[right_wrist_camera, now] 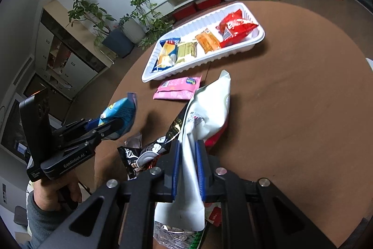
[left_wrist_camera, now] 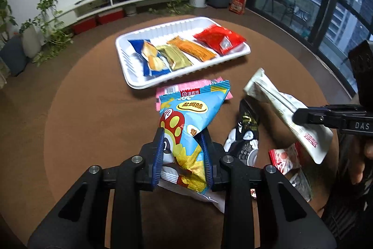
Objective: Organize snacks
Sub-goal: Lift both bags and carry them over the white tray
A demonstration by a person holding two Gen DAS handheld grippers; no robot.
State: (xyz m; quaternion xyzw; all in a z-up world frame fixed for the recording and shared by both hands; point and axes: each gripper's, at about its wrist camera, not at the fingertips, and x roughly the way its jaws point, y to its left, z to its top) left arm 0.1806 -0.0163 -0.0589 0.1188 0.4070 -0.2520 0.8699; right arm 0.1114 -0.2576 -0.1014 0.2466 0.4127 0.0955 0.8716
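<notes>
My left gripper (left_wrist_camera: 183, 139) is shut on a light blue snack bag (left_wrist_camera: 186, 123) and holds it above the round brown table (left_wrist_camera: 93, 109); it also shows in the right wrist view (right_wrist_camera: 121, 116). My right gripper (right_wrist_camera: 187, 146) is shut on a white snack bag (right_wrist_camera: 209, 109), held up over a pile of packets; that bag also shows in the left wrist view (left_wrist_camera: 286, 113). A white tray (left_wrist_camera: 127, 67) at the table's far side holds a blue packet (left_wrist_camera: 149, 57), a gold packet (left_wrist_camera: 173, 56), an orange packet (left_wrist_camera: 193, 49) and a red packet (left_wrist_camera: 219, 39).
A pink packet (right_wrist_camera: 177, 88) lies flat just in front of the tray (right_wrist_camera: 258, 39). A black packet (left_wrist_camera: 244, 132) and a red-and-white packet (left_wrist_camera: 283, 156) lie near the table's near edge. Plants, a low white shelf and a glass wall stand beyond the table.
</notes>
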